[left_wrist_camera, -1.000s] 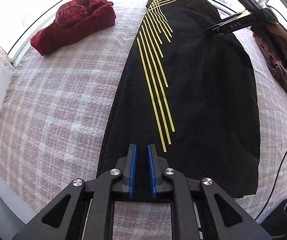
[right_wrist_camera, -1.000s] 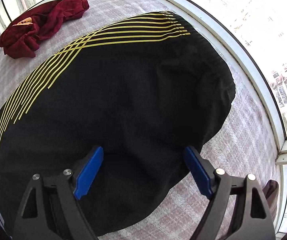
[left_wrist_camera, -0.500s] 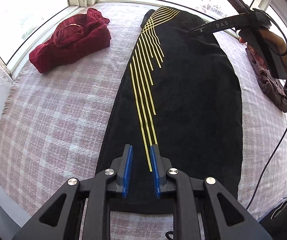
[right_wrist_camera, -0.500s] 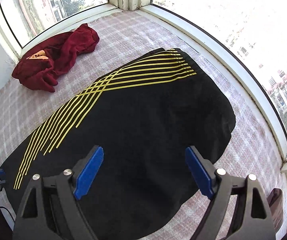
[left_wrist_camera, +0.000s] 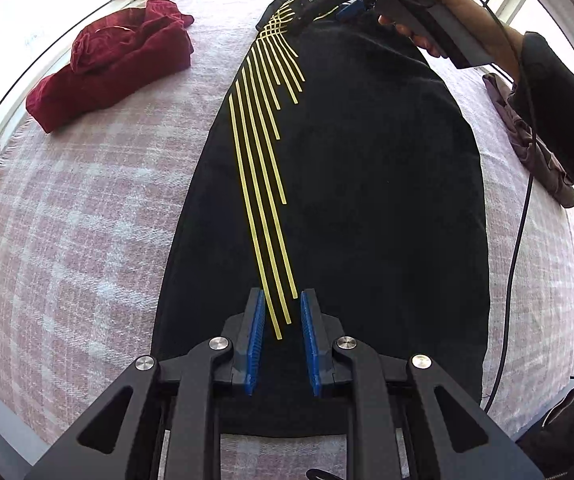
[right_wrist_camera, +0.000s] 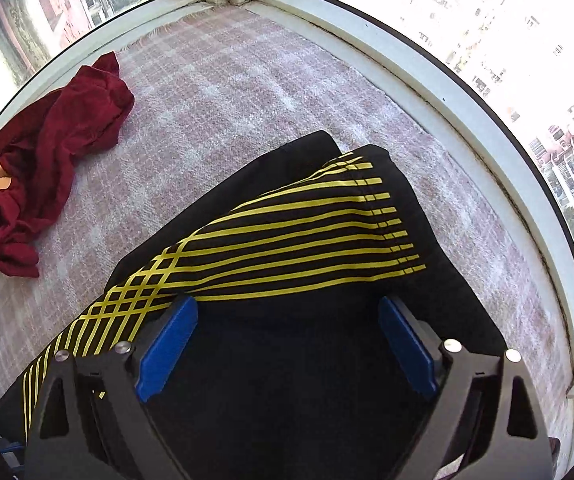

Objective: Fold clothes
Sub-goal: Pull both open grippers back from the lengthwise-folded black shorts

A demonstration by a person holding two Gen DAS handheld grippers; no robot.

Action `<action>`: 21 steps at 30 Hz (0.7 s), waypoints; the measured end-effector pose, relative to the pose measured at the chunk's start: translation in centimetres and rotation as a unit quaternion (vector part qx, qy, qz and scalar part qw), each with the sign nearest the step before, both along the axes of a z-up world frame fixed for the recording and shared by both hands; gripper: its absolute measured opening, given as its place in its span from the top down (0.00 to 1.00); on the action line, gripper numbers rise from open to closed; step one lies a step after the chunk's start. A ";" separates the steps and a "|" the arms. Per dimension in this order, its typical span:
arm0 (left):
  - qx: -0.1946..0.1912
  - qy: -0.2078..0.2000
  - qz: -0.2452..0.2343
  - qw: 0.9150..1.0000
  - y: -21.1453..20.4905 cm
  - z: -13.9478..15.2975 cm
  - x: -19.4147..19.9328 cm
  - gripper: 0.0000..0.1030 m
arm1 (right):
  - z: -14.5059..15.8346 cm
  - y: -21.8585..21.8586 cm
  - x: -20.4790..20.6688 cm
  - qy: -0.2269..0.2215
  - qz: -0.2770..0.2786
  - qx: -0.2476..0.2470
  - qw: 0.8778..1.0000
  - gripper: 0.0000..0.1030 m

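Note:
A black garment with yellow stripes (left_wrist_camera: 367, 200) lies lengthwise on the pink plaid blanket (left_wrist_camera: 67, 220). My left gripper (left_wrist_camera: 283, 300) hovers over its near end. The jaws stand a narrow gap apart, and only the stripe ends show between them. At the far end, a hand holds my right gripper (left_wrist_camera: 327, 8) low over the cloth. In the right wrist view that gripper (right_wrist_camera: 287, 308) is wide open above the striped end of the black garment (right_wrist_camera: 307, 232), with its blue pads (right_wrist_camera: 167, 344) on either side of black fabric and nothing pinched.
A crumpled dark red garment (left_wrist_camera: 115, 68) (right_wrist_camera: 43, 168) lies at the far left of the blanket (right_wrist_camera: 247, 88). A mauve garment (left_wrist_camera: 535, 148) sits at the right edge under the sleeve. A black cable (left_wrist_camera: 515, 264) hangs on the right. Window frames (right_wrist_camera: 467, 92) border the blanket.
My right gripper has travelled from the garment's middle to its far striped end and dropped lower, staying wide open. The left gripper's jaws have parted slightly; the garment lies as before.

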State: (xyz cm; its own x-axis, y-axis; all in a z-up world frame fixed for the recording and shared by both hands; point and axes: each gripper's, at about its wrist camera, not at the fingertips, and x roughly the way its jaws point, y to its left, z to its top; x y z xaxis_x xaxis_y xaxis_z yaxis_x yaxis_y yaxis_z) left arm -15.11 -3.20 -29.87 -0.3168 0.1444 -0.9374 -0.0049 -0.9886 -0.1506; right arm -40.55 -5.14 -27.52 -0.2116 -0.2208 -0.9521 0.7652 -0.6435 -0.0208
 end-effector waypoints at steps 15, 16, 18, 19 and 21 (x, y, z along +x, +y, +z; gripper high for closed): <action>-0.031 0.026 -0.059 0.997 -3.9 5.5 3.8 0.69 | 9.2 11.7 12.4 0.015 -0.052 -0.047 0.997 0.08; -0.023 0.023 -0.074 0.997 -4.2 5.4 3.8 0.69 | 9.3 13.1 14.2 0.008 -0.061 -0.049 0.997 0.08; -0.007 0.017 -0.106 0.994 -4.8 5.1 3.8 0.69 | 9.2 16.0 18.0 -0.004 -0.087 -0.056 0.995 0.08; 0.001 0.014 -0.121 0.993 -5.1 5.0 3.8 0.69 | 8.9 17.0 19.9 -0.008 -0.105 -0.062 0.993 0.08; 0.016 0.009 -0.152 0.988 -5.7 4.8 3.7 0.69 | 7.7 18.6 23.7 -0.019 -0.145 -0.069 0.987 0.08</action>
State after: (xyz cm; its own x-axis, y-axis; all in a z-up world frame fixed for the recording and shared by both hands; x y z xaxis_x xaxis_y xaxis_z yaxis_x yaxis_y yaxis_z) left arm -11.38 -8.91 -25.09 -0.2700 0.2653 -0.9256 -0.3035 -0.9357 -0.1797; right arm -16.84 13.50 -19.80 -0.2500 -0.2848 -0.9254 0.5466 -0.8304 0.1079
